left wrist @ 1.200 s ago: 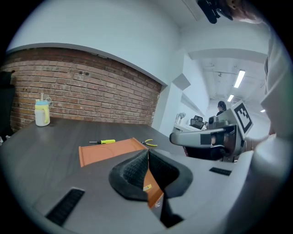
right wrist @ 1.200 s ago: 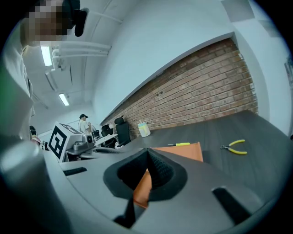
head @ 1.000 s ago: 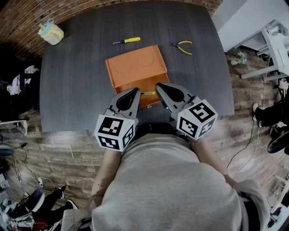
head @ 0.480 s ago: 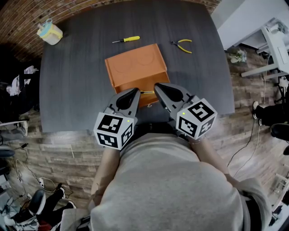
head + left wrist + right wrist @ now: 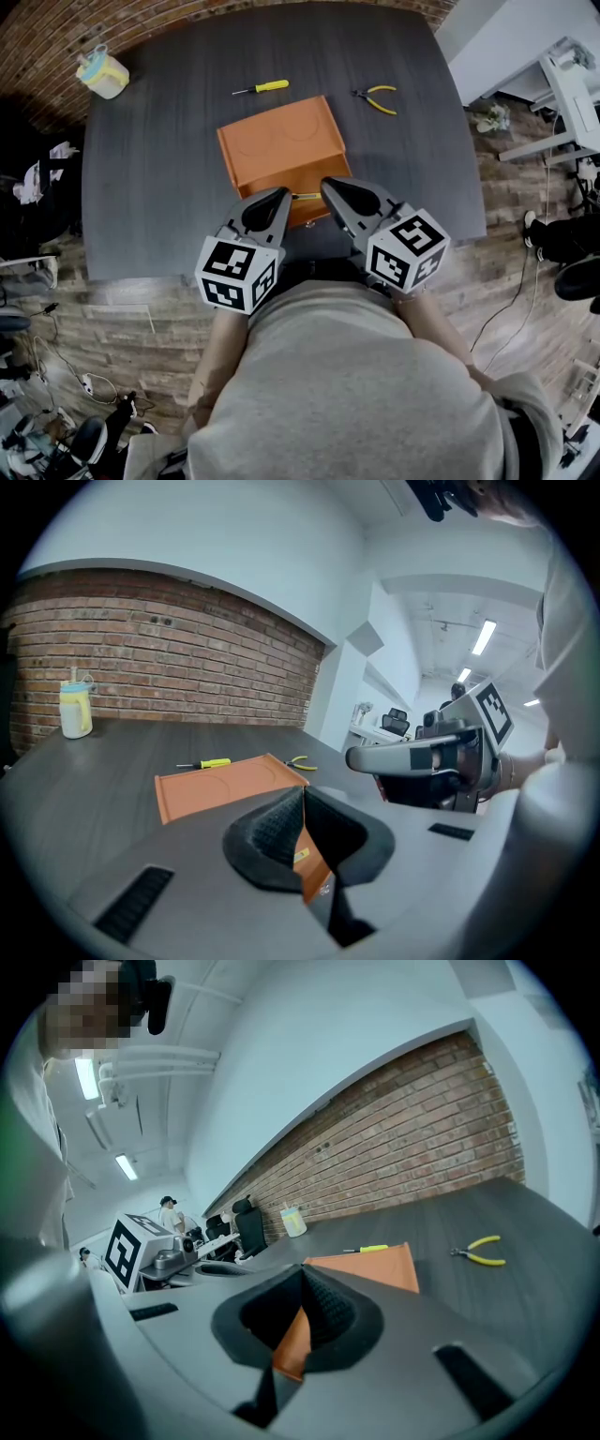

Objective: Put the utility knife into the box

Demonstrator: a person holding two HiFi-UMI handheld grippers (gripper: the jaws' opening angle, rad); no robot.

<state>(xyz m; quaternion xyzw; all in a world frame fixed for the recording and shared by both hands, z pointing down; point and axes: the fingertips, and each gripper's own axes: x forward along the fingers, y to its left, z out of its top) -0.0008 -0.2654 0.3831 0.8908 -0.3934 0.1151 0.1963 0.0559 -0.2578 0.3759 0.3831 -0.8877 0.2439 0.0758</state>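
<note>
When looked down on from the head view, shows an orange box [image 5: 281,141] at mid-frame on the dark counter [image 5: 141,187], lid down flat. Shows no utility knife anywhere on the open counter: perhaps shut inside the box, perhaps hidden beneath the tools at the near edge; cannot tell which. Shows only a thin yellow strip [image 5: 307,194] at the box's near top edge, too small to name. Places the left tool [image 5: 279,193] and right tool [image 5: 330,185] side by side at lower centre, tips right at the box's near face, with that strip between them. Has a yellow-handled screwdriver [image 5: 263,86] and yellow pliers [image 5: 379,97] above the box in the frame, apart from it, and a pale jug [image 5: 103,72] at upper left.

From the left gripper view: left tool [image 5: 301,794] closed, jaws meeting tip to tip, gripping nothing; just the orange front of the box [image 5: 225,787] seen through the gap below the tips. Lid level at centre left; right tool close alongside at the right of frame.

From the right gripper view: right tool [image 5: 303,1274] likewise fully closed and empty, with orange showing under the tips and a corner of the box [image 5: 375,1267] just past them. Pliers [image 5: 483,1251] at right, well clear.

Likely trouble, as a judgement: closed tips bumping the near face and sliding the box up-frame toward the screwdriver, with nothing pinning it on a smooth counter. Equally, two tools this close knocking each other on any sideways swing. Worst, with the knife unseen, taking the closed lid as proof either way.
</note>
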